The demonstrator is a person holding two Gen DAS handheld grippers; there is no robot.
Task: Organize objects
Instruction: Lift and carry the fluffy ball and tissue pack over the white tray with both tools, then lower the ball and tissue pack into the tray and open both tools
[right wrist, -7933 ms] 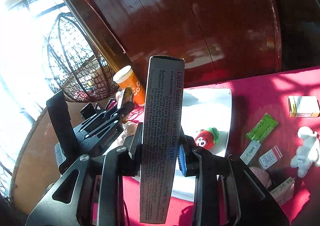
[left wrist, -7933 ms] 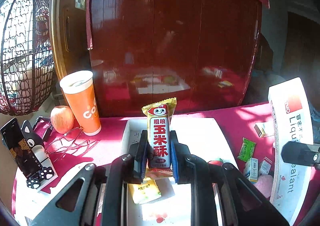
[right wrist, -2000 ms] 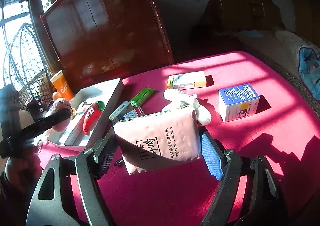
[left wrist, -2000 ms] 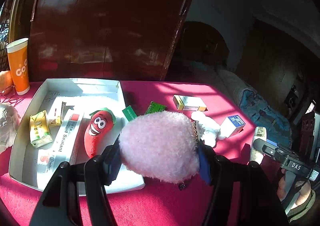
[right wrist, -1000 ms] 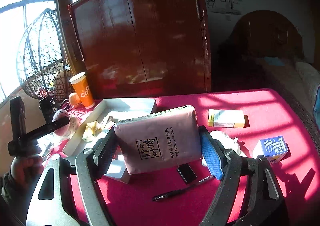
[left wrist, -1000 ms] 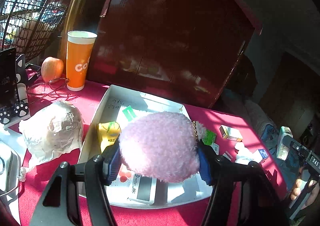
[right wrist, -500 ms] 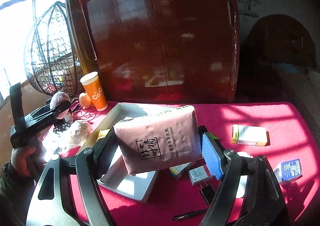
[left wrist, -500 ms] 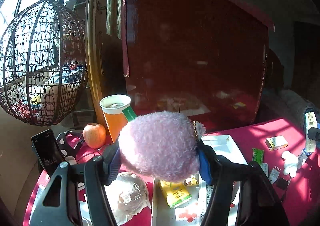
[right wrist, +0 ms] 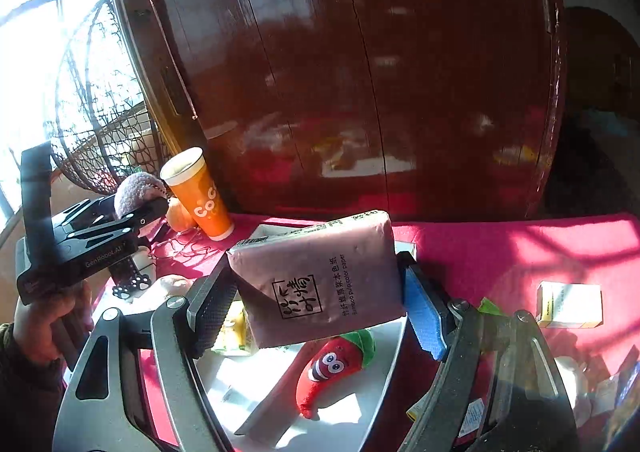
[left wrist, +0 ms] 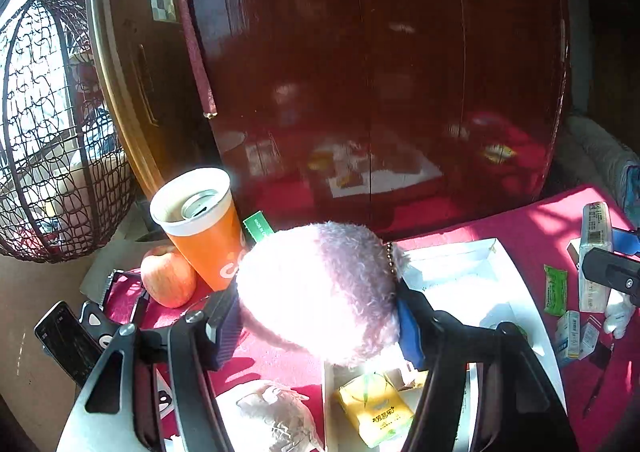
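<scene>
My left gripper (left wrist: pixel 320 312) is shut on a fluffy pink plush ball (left wrist: pixel 316 288) and holds it above the left end of the white tray (left wrist: pixel 516 284). My right gripper (right wrist: pixel 320 316) is shut on a pink tissue pack (right wrist: pixel 320 276) and holds it over the tray (right wrist: pixel 384 376). In the tray lie a red plush chili (right wrist: pixel 332 368) and a yellow snack packet (left wrist: pixel 374 412). The left gripper with the ball also shows in the right wrist view (right wrist: pixel 136 204).
An orange cup (left wrist: pixel 204 224), an apple (left wrist: pixel 168 280), a phone on a stand (left wrist: pixel 68 340) and a crumpled bag (left wrist: pixel 276 420) stand left of the tray. Small boxes and packets (left wrist: pixel 556 288) lie on the red cloth at right. A dark wooden cabinet (left wrist: pixel 380 72) rises behind.
My left gripper has swung left with the plush ball and come down near the cup. My right gripper has carried the tissue pack left over the tray.
</scene>
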